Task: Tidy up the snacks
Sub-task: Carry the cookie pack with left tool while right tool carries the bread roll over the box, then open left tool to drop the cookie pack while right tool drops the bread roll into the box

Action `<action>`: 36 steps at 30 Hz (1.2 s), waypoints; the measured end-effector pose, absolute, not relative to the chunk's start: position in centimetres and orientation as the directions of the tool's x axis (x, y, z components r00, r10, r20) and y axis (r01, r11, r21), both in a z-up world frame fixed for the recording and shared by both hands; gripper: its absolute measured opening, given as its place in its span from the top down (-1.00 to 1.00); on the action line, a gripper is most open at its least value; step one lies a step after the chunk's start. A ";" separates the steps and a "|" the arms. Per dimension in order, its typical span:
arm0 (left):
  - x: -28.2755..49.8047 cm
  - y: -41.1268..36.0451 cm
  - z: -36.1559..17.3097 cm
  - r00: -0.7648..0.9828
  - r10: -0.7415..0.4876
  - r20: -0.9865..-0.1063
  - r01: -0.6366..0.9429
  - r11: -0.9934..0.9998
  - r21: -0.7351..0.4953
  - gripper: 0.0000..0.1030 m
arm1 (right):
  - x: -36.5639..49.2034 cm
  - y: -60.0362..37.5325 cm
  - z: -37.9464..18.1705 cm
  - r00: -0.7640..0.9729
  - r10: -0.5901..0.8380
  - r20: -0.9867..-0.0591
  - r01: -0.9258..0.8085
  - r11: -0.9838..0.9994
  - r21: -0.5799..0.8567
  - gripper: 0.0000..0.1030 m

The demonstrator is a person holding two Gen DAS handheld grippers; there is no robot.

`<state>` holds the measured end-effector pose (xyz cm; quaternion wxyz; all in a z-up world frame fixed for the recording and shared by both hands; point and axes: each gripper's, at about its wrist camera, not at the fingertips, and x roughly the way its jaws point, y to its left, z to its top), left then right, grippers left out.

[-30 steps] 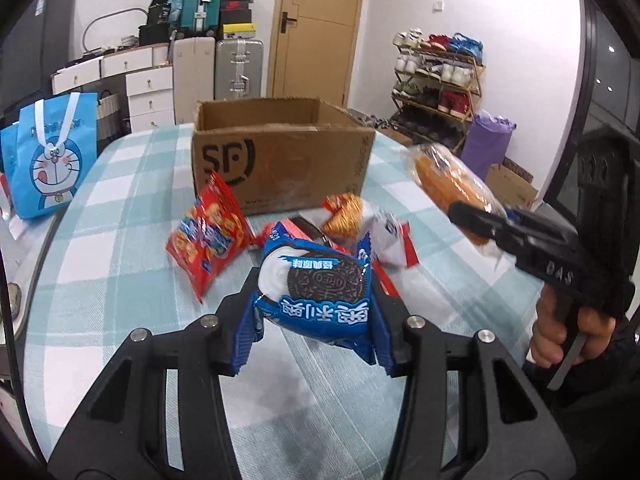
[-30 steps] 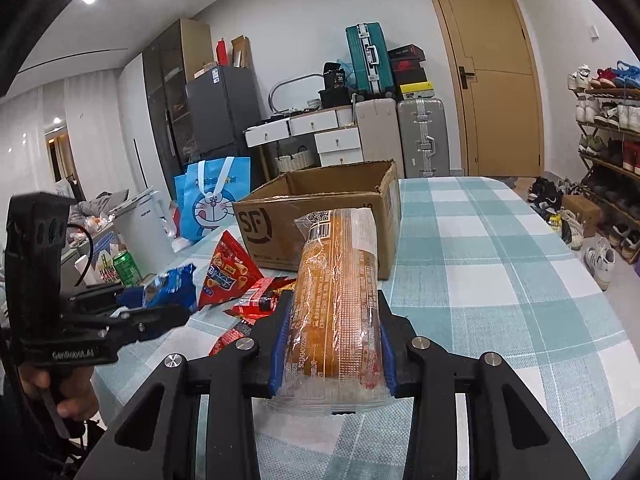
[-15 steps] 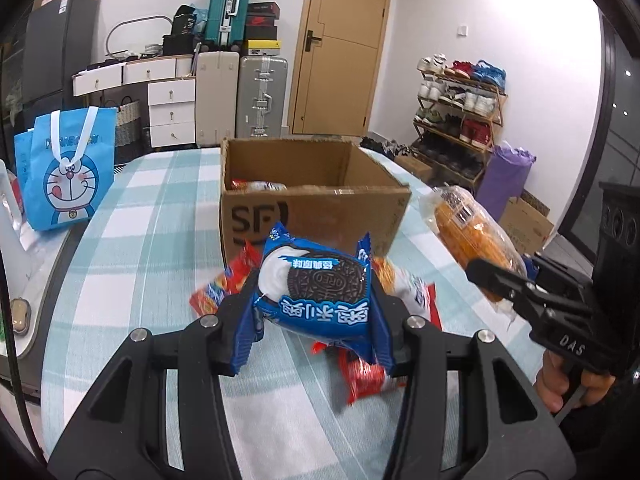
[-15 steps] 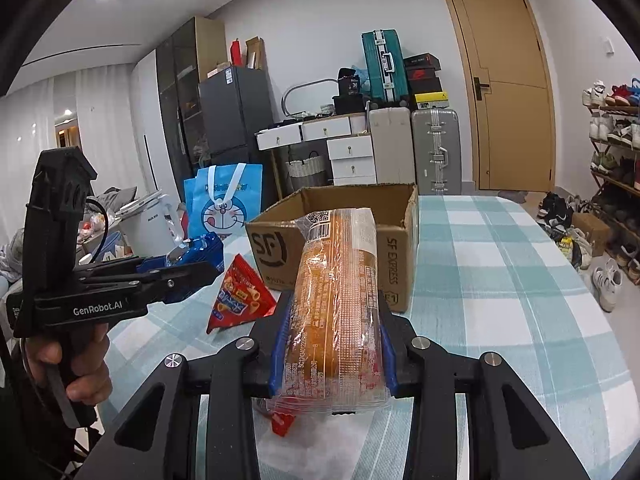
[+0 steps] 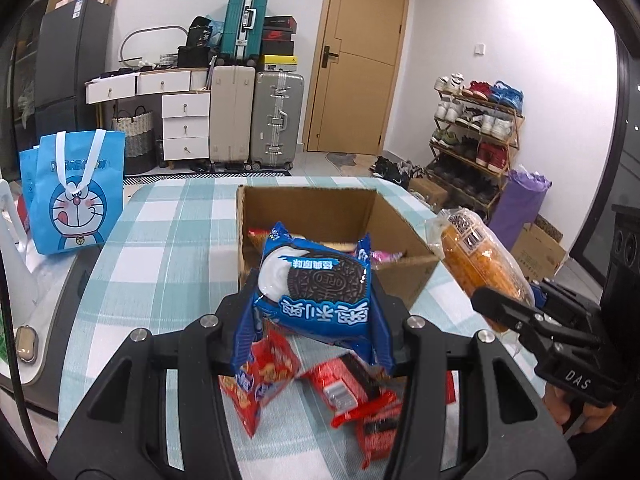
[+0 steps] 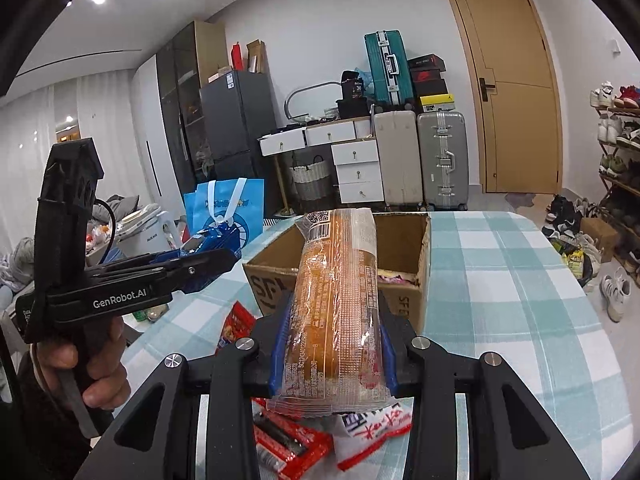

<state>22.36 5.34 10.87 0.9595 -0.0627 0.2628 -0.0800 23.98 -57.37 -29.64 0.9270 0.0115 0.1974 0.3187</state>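
On checked tablecloth: open box | left claw grips Oreo pack | right claw clamps bread

Your left gripper and right gripper are black linkage frames with silver screws and blue finger pads. White lettering reads "GenRobot.AI" on the left, "DAS" on the right. A black cable loops behind the left one's upright housing.

Glossy plastic Oreo pack; matt cardboard box; checked cloth tablecloth.
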 end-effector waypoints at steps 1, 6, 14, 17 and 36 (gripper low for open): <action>22.9 5.4 11.1 0.851 -0.181 -0.493 0.115 0.980 -0.162 0.12 | 24.4 -57.2 -29.5 0.718 0.595 -0.362 -0.585 0.797 0.151 0.28; 25.8 5.5 11.6 0.850 -0.158 -0.502 0.095 0.984 -0.150 0.12 | 26.4 -56.1 -29.1 0.713 0.591 -0.378 -0.577 0.800 0.162 0.28; 31.0 5.1 10.5 0.826 -0.135 -0.548 0.060 0.987 -0.152 0.12 | 29.3 -54.5 -29.0 0.706 0.579 -0.409 -0.558 0.810 0.183 0.28; 32.7 4.8 9.5 0.818 -0.114 -0.564 0.044 0.990 -0.136 0.12 | 30.6 -54.0 -29.1 0.705 0.568 -0.425 -0.549 0.816 0.180 0.28; 38.1 4.2 4.9 0.776 -0.012 -0.631 -0.009 1.000 -0.030 0.08 | 36.3 -51.9 -30.6 0.694 0.513 -0.506 -0.498 0.849 0.178 0.11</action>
